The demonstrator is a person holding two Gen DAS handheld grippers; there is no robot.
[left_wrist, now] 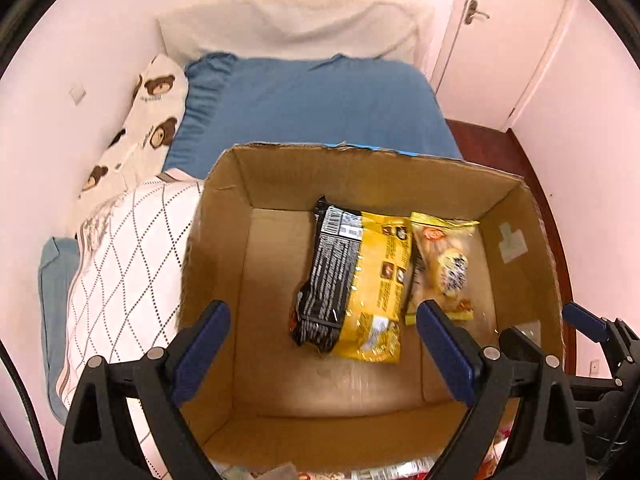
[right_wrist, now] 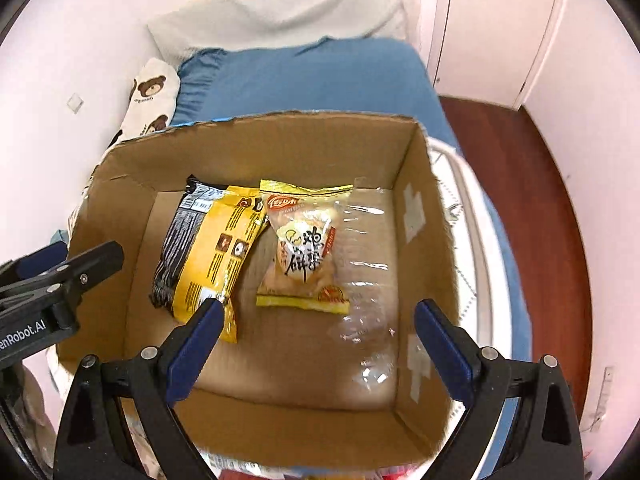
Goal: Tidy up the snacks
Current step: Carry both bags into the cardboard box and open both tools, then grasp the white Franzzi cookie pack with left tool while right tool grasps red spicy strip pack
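Note:
An open cardboard box [left_wrist: 400, 184] [right_wrist: 280, 136] stands on a bed. On its floor lie two snacks side by side: a yellow-and-black packet [left_wrist: 372, 276] [right_wrist: 216, 256] on the left and a clear packet of biscuits with yellow ends [left_wrist: 448, 264] [right_wrist: 304, 252] to its right. My left gripper [left_wrist: 323, 312] [right_wrist: 80, 254] hangs open above the box's near left part, holding nothing. The right gripper [right_wrist: 319, 308] [left_wrist: 548, 328] is open too, over the near right part, and it is also empty. Neither touches a packet.
Blue sheet [left_wrist: 320, 104], a bear-print pillow [left_wrist: 140, 128] and a diamond-pattern quilt [left_wrist: 120, 264] surround the box. Loose wrappers [left_wrist: 384, 473] show under its near wall. A white round object [right_wrist: 476, 248] sits right of the box. Dark wooden floor [right_wrist: 528, 184] and a door [left_wrist: 500, 40] lie to the right.

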